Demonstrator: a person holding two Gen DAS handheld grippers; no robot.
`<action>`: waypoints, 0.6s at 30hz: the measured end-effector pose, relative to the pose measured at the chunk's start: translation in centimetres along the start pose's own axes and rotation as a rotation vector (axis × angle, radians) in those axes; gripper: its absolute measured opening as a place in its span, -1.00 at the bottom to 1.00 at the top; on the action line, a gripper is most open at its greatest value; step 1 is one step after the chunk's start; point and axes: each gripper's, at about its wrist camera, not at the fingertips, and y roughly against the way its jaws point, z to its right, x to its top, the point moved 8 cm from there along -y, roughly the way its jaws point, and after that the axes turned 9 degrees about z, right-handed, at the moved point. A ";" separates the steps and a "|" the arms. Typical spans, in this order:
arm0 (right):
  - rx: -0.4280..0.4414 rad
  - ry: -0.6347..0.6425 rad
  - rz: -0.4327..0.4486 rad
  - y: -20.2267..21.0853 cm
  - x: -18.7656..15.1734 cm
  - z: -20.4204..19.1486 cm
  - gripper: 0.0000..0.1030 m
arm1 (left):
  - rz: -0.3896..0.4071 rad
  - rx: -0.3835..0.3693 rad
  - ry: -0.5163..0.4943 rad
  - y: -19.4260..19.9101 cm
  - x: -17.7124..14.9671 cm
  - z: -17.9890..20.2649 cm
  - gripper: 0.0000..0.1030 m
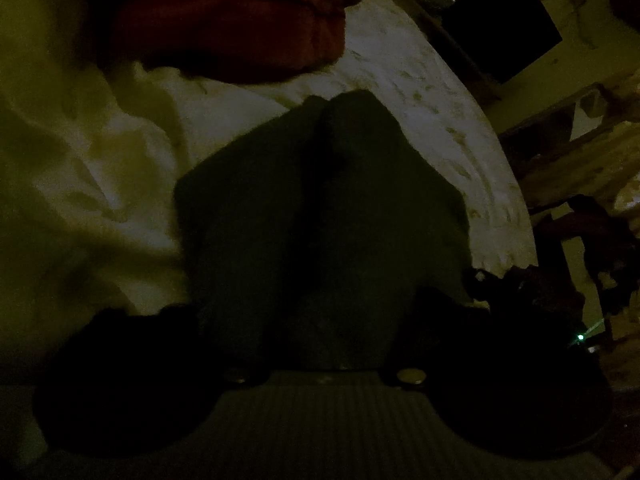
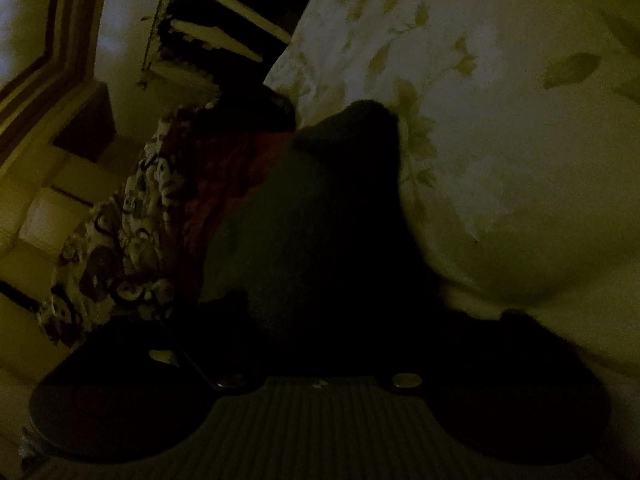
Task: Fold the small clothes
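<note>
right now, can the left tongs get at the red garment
Probably yes: the red garment lies just beyond the left tongs on the floral sheet, nothing visible between them, though it is dark.

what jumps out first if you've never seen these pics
In the left wrist view, a red cloth lies bunched at the top on the pale flowered bedsheet. The dark fingers fill the middle. In the right wrist view, a busy patterned cloth sits at the left.

Dim yellowish light, deep shadows. Bed [image 1: 420, 92] with white leaf-print sheet. Pale wall [image 1: 600, 40] behind, dark rectangular panel [image 1: 500, 20] mounted on it. Shelving [image 2: 224, 20] with light boards. Wooden door frame [image 2: 60, 40]. Patterned cloth [image 2: 120, 232] hanging at bedside.
</note>
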 end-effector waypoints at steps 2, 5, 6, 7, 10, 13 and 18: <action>0.000 0.025 0.005 0.3 0.0 -0.3 0.96 | 0.009 -0.006 0.002 0.7 0.0 0.6 0.35; -0.015 0.055 0.046 1.4 0.1 -1.5 0.71 | 0.029 0.001 -0.019 1.9 0.3 1.6 0.06; -0.015 0.077 0.057 1.8 0.0 -2.2 0.65 | 0.035 -0.001 -0.023 2.4 0.5 2.1 -0.02; -0.011 0.100 0.067 2.3 0.0 -2.9 0.60 | 0.043 -0.005 -0.028 2.9 0.6 2.7 -0.05; 0.035 0.168 0.091 4.5 0.4 -6.0 0.50 | 0.066 -0.027 -0.057 4.9 0.8 4.9 -0.09; 0.076 0.182 0.121 7.6 1.7 -8.6 0.48 | 0.076 -0.089 -0.072 6.9 0.6 7.6 -0.10; 0.115 0.258 0.175 13.6 4.1 -12.2 0.46 | 0.101 -0.176 -0.147 10.6 -0.3 13.3 -0.10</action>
